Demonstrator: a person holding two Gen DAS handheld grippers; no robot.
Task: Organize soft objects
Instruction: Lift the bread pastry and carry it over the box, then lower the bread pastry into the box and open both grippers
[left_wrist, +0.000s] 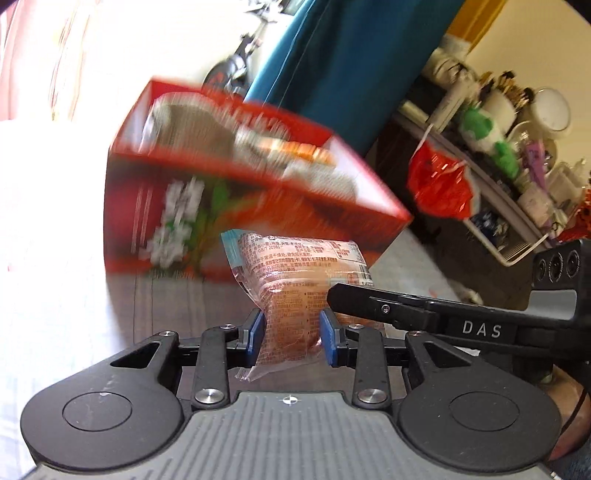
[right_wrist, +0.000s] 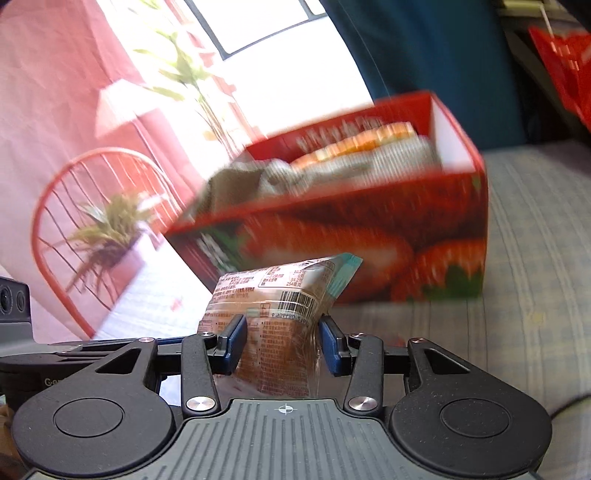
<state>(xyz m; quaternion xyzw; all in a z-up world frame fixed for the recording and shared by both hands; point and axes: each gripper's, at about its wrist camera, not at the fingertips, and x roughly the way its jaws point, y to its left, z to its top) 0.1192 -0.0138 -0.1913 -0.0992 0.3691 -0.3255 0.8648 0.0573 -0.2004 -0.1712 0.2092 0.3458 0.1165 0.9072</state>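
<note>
I have a wrapped snack packet (left_wrist: 295, 280) pinched from both sides: my left gripper (left_wrist: 291, 332) squeezes one end, my right gripper (right_wrist: 282, 341) the other. The packet hangs just in front of the red box (right_wrist: 369, 229), clear of the striped cushion (right_wrist: 535, 258). I judge the good move is lifting both hands together, level, over the near wall, then letting go onto the things already inside without crushing the wrapper.

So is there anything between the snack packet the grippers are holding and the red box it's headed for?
Nothing visible. The snack packet is pinched by both the left gripper and the right gripper, with the open red box just beyond it. The box already holds other items, though room remains.
</note>
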